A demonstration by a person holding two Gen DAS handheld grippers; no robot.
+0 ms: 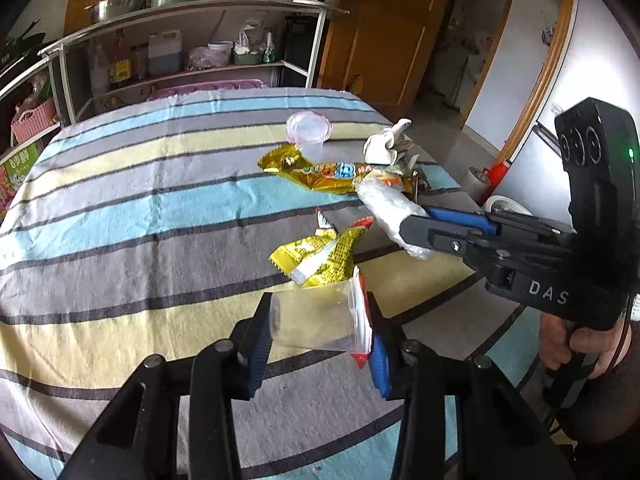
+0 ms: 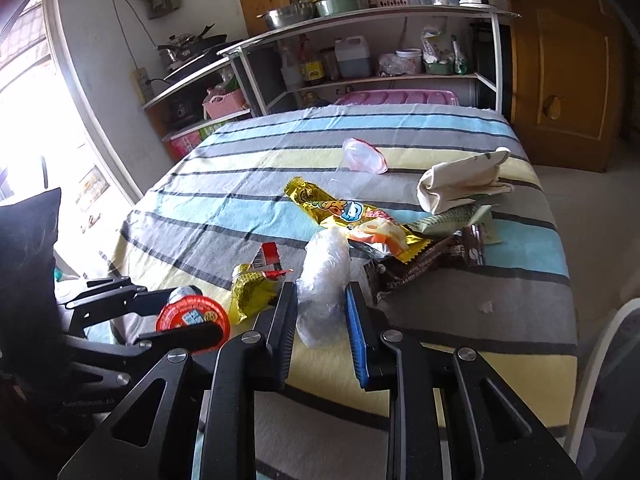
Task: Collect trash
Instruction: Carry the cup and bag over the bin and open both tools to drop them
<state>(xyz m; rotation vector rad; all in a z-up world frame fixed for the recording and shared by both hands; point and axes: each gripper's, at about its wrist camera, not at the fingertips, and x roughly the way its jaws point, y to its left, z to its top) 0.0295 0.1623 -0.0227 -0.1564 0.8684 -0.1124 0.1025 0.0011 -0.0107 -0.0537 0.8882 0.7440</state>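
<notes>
In the lower centre of the left wrist view, the left tongs (image 1: 316, 328) are closed on a clear plastic cup with a red foil lid (image 1: 320, 320), gripped across its sides. In the right wrist view the same cup shows its round red lid at lower left. The right tongs (image 2: 322, 312) grip a crumpled clear plastic wrap (image 2: 324, 284), held just above the striped cloth covering the counter (image 2: 460, 312). Just beyond the cup, a small yellow snack wrapper (image 1: 320, 256) lies on the cloth. Toward the centre right, a long gold snack packet (image 2: 352, 216), a brown wrapper (image 2: 424, 264), a crumpled white cloth bag (image 2: 460, 184) and a tipped clear cup with a pink rim (image 2: 360, 160) lie close together.
</notes>
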